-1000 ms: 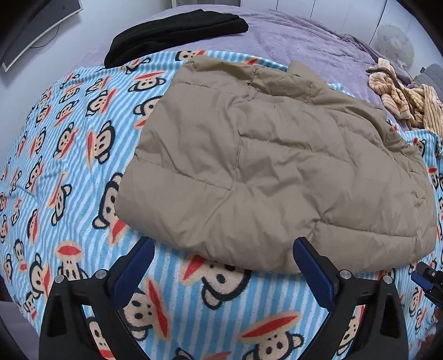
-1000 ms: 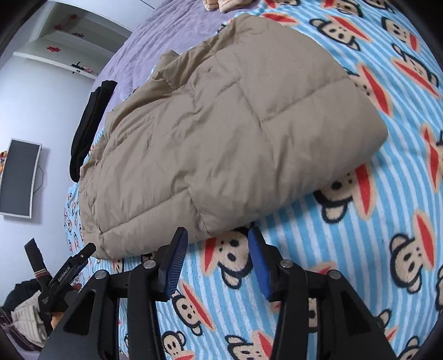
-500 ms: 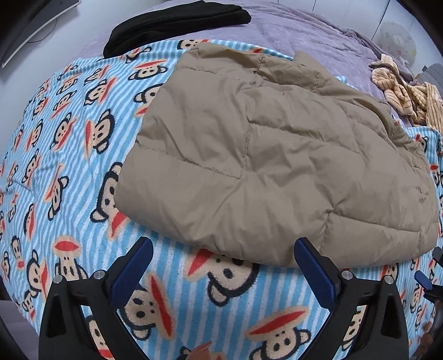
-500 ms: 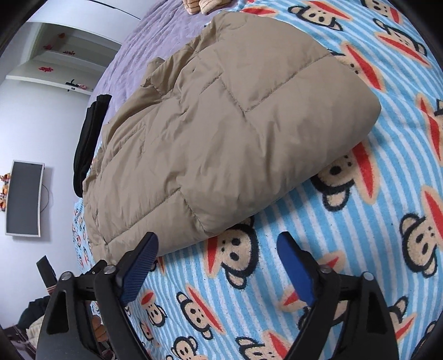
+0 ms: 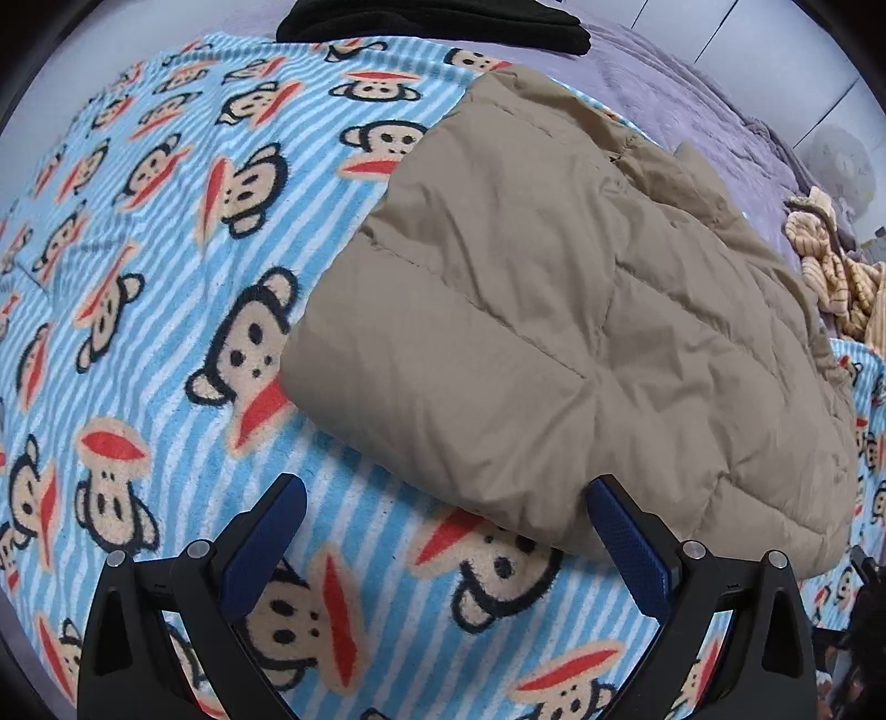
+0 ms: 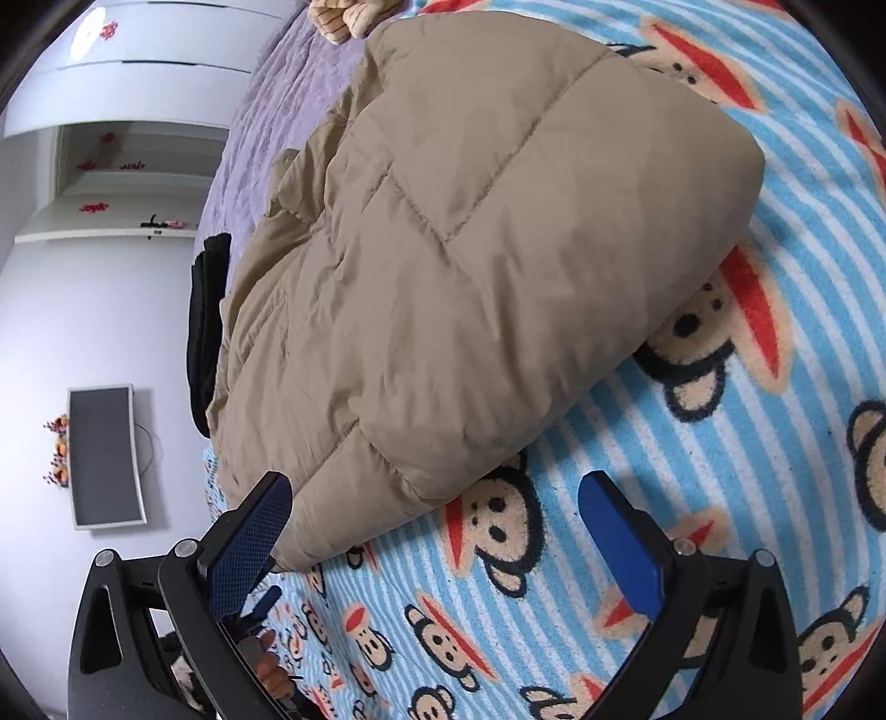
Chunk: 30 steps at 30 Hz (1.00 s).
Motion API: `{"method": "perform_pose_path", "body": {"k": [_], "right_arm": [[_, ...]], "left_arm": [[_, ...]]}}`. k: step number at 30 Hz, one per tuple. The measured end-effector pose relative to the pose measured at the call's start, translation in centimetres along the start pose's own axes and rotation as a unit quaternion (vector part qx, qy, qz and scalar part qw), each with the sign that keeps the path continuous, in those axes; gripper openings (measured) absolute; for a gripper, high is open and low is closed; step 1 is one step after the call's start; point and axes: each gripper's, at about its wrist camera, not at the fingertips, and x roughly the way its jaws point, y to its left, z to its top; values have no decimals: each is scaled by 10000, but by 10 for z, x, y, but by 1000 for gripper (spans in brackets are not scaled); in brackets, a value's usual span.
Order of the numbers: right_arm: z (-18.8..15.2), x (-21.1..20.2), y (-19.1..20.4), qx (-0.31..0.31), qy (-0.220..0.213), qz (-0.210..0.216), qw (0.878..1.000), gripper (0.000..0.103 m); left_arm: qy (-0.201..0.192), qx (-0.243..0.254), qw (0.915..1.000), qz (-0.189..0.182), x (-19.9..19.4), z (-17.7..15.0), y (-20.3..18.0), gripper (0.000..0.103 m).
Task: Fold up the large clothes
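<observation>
A tan quilted puffer jacket [image 5: 554,310] lies folded on a blue striped monkey-print blanket [image 5: 166,266]. It also shows in the right wrist view [image 6: 470,249]. My left gripper [image 5: 443,531] is open and empty, low at the jacket's near edge, its right finger touching the hem. My right gripper [image 6: 437,531] is open and empty at the jacket's other near corner, its left finger against the fabric edge. The left gripper's tip [image 6: 260,603] shows behind the right gripper's left finger.
A black garment [image 5: 432,16] lies at the blanket's far edge on a purple bedspread [image 5: 681,105]. A striped yellow garment [image 5: 830,277] lies at the right. A wall monitor [image 6: 102,454] and white shelves [image 6: 138,183] stand beyond the bed.
Both grippers have moved closer to the jacket's near edge. The right gripper opened wide from nearly closed. The left camera has swung left.
</observation>
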Motion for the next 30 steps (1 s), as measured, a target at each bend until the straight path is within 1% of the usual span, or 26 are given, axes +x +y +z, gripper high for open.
{"method": "perform_pose_path", "body": {"k": [1,2,3,4,5,6,8,12,15,16,18,19,20,21,22,23,25,26,27,28,29,30], "right_arm": [[2,1,-4,111,5,96,9999,103],[4,2,-8,220,20,203,9996,103],[7,3,-11,314,46,298,9991,103],[10,5,-14,387,86,394,9984,103],[12,8,-16,481,145,541,9973,103],[15,10,-18,556,167,653,9962,103],[22,15,-21,658,132,826,9943,103],[35,30,-24,796,132,970,9920,103],[46,46,-22,877,238,1134,9894,103],[51,51,-18,837,230,1183,9892,103],[60,59,-11,749,190,1246,9892,103],[64,63,-9,721,191,1240,9895,103],[67,68,-9,715,189,1168,9904,103],[68,72,-9,730,193,1112,9909,103],[67,74,-9,739,191,1067,9914,103],[67,74,-7,723,186,1056,9916,103],[66,73,-5,706,211,1054,9917,103],[66,72,-5,724,219,1044,9917,102],[66,72,-5,756,211,1009,9918,95],[66,71,-6,797,207,899,9925,72],[65,70,-7,820,218,820,9930,61],[65,67,-8,837,205,898,9922,47]], "left_arm": [[85,-120,9992,-380,2,1,6,102],[183,-286,9960,-828,6,1,12,102],[277,-473,9901,-1291,10,1,18,102],[354,-665,9831,-1669,16,2,24,102],[377,-809,9789,-1836,22,2,28,102],[376,-904,9770,-1893,28,4,32,102],[357,-949,9766,-1896,39,10,34,102],[171,-824,9795,-1831,47,31,23,102],[21,-870,9789,-1847,49,46,14,102],[-19,-921,9792,-1807,52,54,12,102],[-116,-1080,9800,-1670,59,59,10,102],[-177,-1151,9808,-1562,60,59,9,95],[-265,-1181,9823,-1433,59,60,9,79],[-354,-1151,9830,-1387,56,60,9,71],[-410,-1094,9827,-1434,53,59,9,53],[-454,-1020,9831,-1450,49,60,7,40],[-599,-696,9878,-1255,39,60,2,30],[-675,-513,9898,-1144,33,59,-2,27],[-757,-332,9911,-1042,27,58,-7,26],[-815,-214,9918,-959,22,57,-9,23],[-871,-138,9920,-904,16,56,-11,22],[-923,-83,9917,-887,10,54,-13,21]]}}
